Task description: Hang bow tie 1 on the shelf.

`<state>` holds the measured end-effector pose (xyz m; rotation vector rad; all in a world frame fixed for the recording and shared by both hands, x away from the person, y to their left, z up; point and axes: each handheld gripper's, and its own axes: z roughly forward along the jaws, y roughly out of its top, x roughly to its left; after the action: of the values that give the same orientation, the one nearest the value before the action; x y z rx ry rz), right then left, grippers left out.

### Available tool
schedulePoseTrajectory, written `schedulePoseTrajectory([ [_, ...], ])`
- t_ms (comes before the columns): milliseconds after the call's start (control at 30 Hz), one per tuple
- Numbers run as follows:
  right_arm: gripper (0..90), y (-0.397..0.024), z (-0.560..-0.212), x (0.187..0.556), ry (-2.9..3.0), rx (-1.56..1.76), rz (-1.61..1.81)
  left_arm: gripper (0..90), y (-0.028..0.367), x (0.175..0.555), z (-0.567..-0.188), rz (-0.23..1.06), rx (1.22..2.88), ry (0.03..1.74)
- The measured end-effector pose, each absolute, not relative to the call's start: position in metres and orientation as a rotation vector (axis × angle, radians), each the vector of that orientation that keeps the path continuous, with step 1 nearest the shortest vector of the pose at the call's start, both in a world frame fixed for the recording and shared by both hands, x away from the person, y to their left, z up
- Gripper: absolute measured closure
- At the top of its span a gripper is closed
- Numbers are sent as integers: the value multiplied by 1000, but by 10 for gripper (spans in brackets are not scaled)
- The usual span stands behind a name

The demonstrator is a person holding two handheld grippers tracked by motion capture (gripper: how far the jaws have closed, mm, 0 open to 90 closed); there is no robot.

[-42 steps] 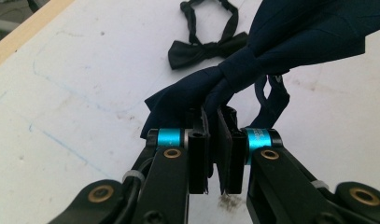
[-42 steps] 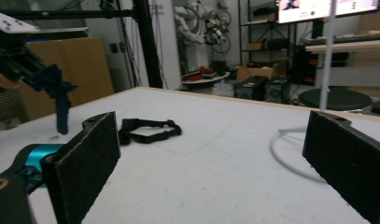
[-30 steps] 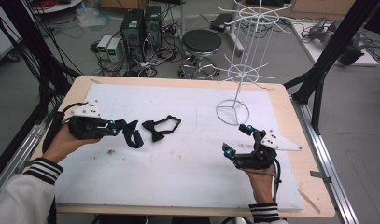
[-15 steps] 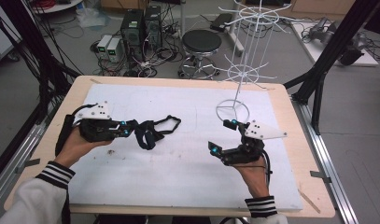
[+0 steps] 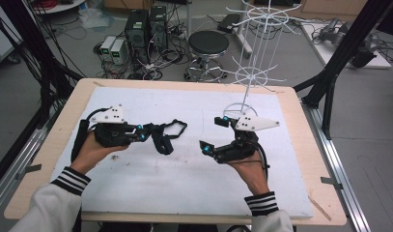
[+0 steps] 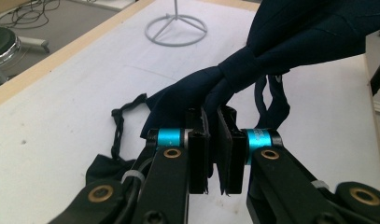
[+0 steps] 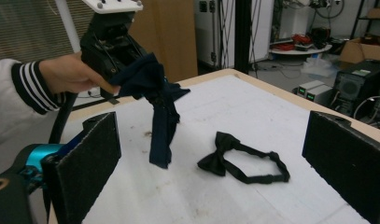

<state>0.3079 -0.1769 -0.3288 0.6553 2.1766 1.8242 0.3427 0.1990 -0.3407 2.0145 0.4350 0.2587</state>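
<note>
A wooden counter (image 5: 49, 145) carries a white sheet (image 5: 184, 169) that covers most of its top. At its far right side stands a white wire rack (image 5: 254, 58), its round foot resting on the sheet.

A person in striped cuffs holds a tool in each hand. The left tool (image 5: 145, 137), over the sheet's left half, is clenched on a navy bow tie (image 5: 160, 140). In the left gripper view the pads press together on the fabric just short of the tie's knot (image 6: 234, 74). In the right gripper view the tie is lifted off the sheet, one end hanging straight down. A second tie, a black one (image 7: 243, 161) with a looped strap, lies flat on the sheet; the high view does not let me separate it clearly from the navy tie.

The right tool (image 5: 214, 133) hovers over the sheet's right half, near the rack's foot. Its jaws stand wide apart with nothing between them, facing the hanging tie.

My guess is the step in hand is a handover or a two-tool hold on the navy tie, perhaps on the way to the rack. The next move would call for closing the released tool on the free end or strap.
</note>
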Motion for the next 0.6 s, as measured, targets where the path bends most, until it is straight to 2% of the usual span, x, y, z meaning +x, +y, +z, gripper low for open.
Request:
schedulePoseTrajectory([
  [600,60,-126,-316,320,2340,593,1804,836,171,342,-339,285,1999,452],
])
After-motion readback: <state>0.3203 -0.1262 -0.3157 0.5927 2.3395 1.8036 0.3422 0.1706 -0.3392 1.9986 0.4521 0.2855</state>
